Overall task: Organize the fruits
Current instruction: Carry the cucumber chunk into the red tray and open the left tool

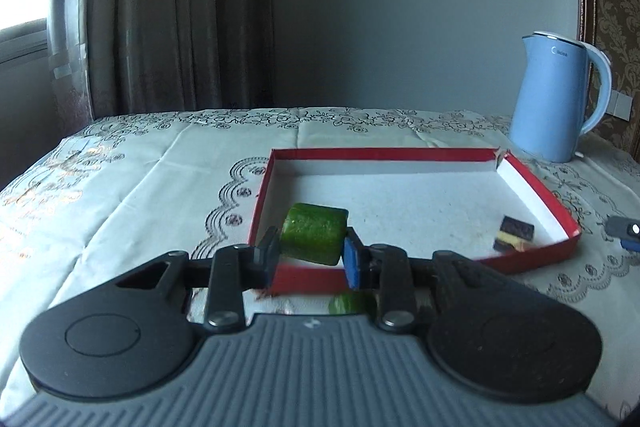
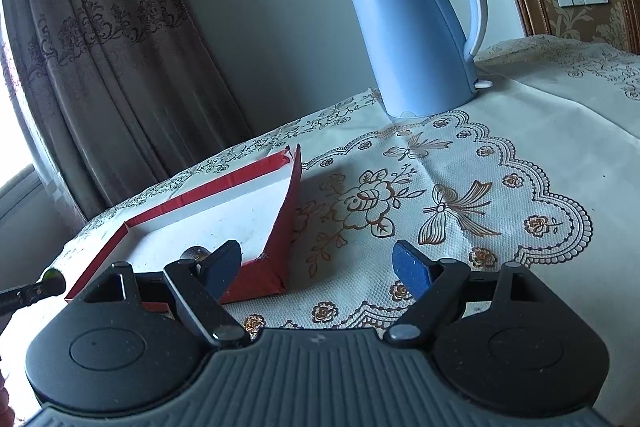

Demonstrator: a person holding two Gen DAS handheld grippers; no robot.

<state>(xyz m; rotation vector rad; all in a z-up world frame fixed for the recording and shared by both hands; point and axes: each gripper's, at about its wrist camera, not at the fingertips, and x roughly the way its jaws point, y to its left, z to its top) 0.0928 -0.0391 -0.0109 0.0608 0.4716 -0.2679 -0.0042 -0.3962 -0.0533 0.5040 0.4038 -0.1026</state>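
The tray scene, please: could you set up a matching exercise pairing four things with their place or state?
Things:
1. Cucumber piece
2. Kettle
3. Dark block
4. Right gripper

Places or states:
A. Standing on the tablecloth beyond the tray's far right corner
B. Open, with nothing between the fingers
C. Clamped in the left gripper over the near edge of the tray
D. Lying inside the tray near its right wall

Pairs: 1-C, 2-A, 3-D, 4-B
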